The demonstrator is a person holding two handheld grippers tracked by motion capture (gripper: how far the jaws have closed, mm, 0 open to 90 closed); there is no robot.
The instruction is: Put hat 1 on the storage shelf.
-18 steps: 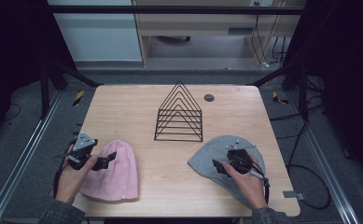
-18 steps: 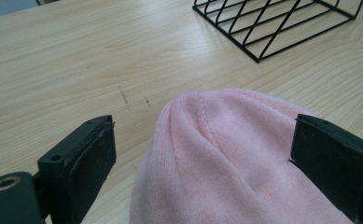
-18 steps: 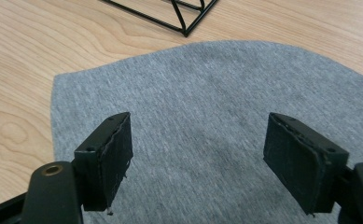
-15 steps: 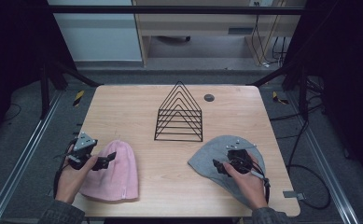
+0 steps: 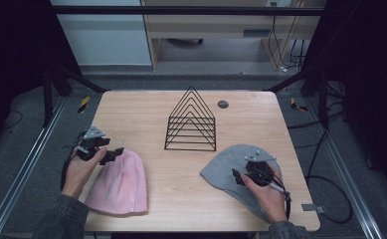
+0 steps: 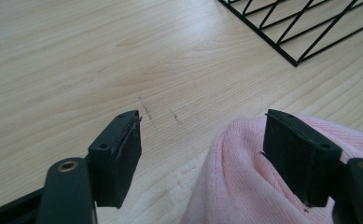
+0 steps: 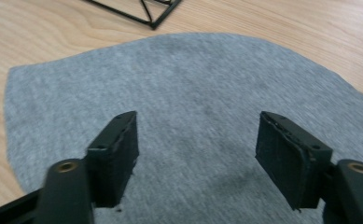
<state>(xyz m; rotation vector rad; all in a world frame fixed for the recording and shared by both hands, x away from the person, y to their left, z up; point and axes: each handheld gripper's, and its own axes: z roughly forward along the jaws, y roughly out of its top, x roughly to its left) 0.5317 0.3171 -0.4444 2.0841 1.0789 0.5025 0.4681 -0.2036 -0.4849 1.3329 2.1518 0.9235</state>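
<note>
A pink knit beanie (image 5: 119,183) lies flat at the table's near left. My left gripper (image 5: 115,154) hovers over its top edge with jaws open; in the left gripper view the pink beanie (image 6: 258,177) lies under the right jaw, and bare wood shows between the pads. A grey beanie (image 5: 226,172) lies at the near right. My right gripper (image 5: 237,177) is over it, jaws open, and in the right gripper view the grey beanie (image 7: 193,107) spreads flat beneath both pads with nothing pinched.
A black wire rack of nested triangles (image 5: 192,122) stands at the table's middle; its base (image 6: 300,28) is ahead of the left gripper. A small dark round disc (image 5: 223,104) lies behind the rack. The wooden table (image 5: 146,109) has edges close on both sides.
</note>
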